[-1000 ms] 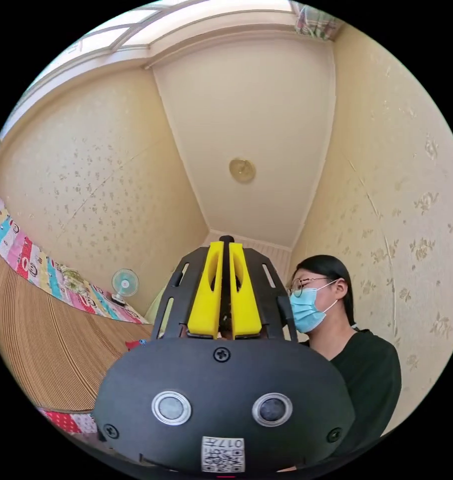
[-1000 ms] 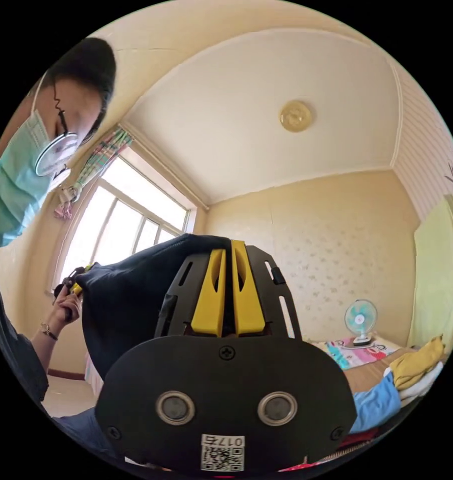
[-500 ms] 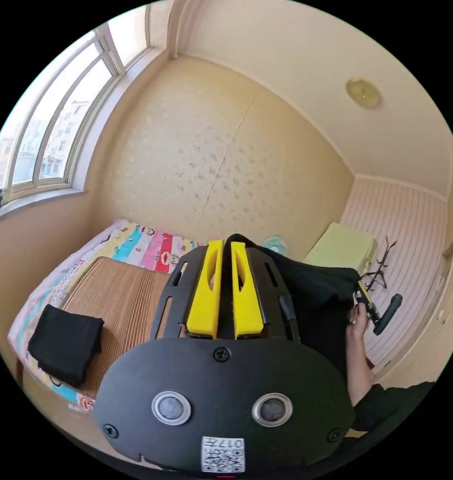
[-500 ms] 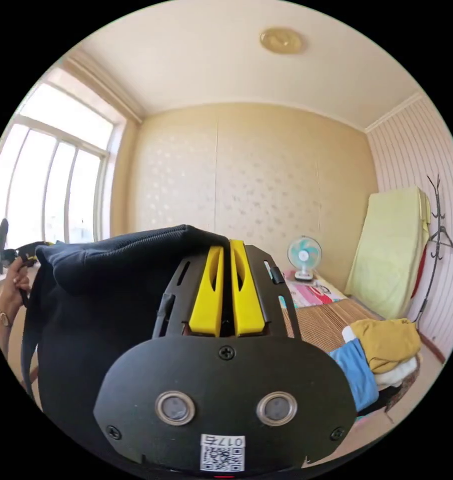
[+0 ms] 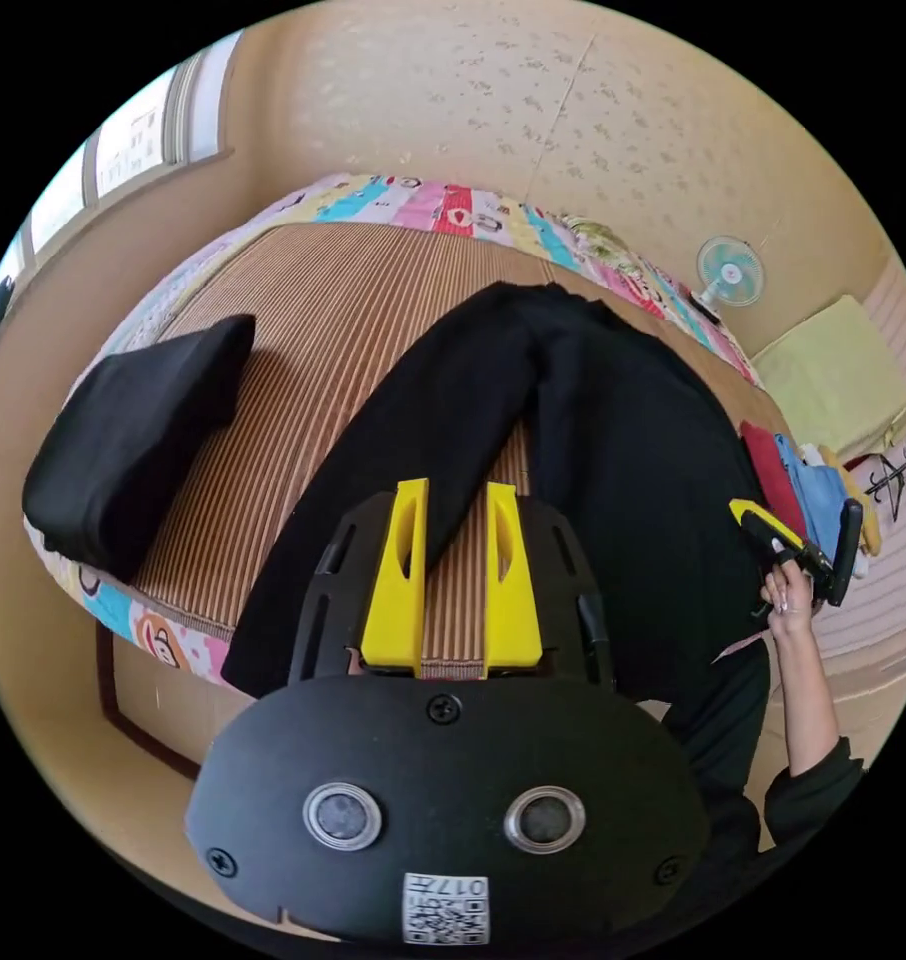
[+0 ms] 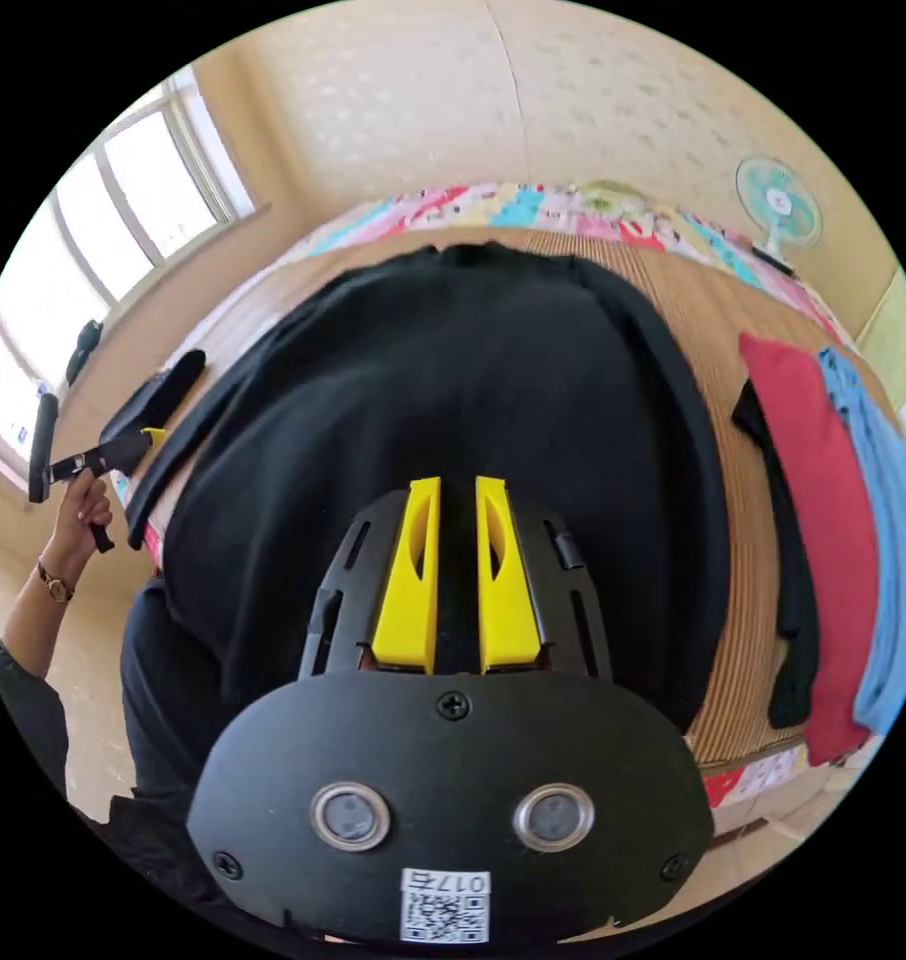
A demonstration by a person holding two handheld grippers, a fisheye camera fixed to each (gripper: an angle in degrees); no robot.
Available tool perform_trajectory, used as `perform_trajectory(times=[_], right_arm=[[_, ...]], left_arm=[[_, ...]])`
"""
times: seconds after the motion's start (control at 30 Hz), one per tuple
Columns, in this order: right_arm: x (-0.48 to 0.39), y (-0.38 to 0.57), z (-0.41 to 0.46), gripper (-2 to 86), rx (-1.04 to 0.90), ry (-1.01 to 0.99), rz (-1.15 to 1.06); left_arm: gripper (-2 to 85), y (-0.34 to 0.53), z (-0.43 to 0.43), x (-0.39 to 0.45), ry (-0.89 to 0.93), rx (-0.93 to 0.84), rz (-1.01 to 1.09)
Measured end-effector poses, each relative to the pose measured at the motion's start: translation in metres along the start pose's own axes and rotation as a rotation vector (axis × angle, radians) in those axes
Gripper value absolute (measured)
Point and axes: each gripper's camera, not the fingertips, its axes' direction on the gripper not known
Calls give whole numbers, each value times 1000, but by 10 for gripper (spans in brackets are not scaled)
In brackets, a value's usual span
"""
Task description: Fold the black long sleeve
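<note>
The black long sleeve [image 5: 623, 440] lies spread flat on the woven bed mat [image 5: 323, 300], collar at the far side, hem hanging over the near edge. One sleeve runs down toward my left gripper [image 5: 458, 490], which hovers over it with its jaws apart and holding nothing. In the right gripper view the shirt's body [image 6: 453, 380] lies under my right gripper [image 6: 458, 485], whose jaws also stand apart with no cloth pinched. A hand holds the left gripper [image 6: 138, 445] at the shirt's left edge, and the right gripper [image 5: 763, 520] at its right edge.
A folded black garment [image 5: 123, 440] sits on the mat's left corner. Red and blue clothes [image 6: 853, 500] and a dark piece [image 6: 788, 560] lie along the right side. A small fan [image 6: 778, 200] stands at the back. A window is on the left.
Both grippers came down from holding the shirt up in the air. The shirt now lies spread on the mat and both pairs of jaws have opened and let it go.
</note>
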Motion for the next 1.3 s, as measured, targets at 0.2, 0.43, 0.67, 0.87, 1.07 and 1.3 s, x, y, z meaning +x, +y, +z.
perform_trajectory(times=[0.2, 0.43, 0.67, 0.87, 1.07, 1.3], right_arm=[[-10, 26, 6, 13, 34, 5, -19], [-36, 62, -15, 11, -39, -77, -156], [36, 105, -103, 71, 237, 8, 230], [78, 117, -92, 77, 38, 151, 260], [60, 106, -181, 22, 86, 230, 175], [80, 13, -312, 16, 6, -99, 50]], left_arm=[[50, 11, 4, -29, -230, -56, 92], [96, 78, -75, -118, -26, 263, -383], [115, 138, -28, -9, 294, 139, -39], [60, 177, -7, 8, 214, 55, -14], [37, 224, -63, -52, 207, 219, -183], [78, 267, -74, -70, 199, 383, -140]])
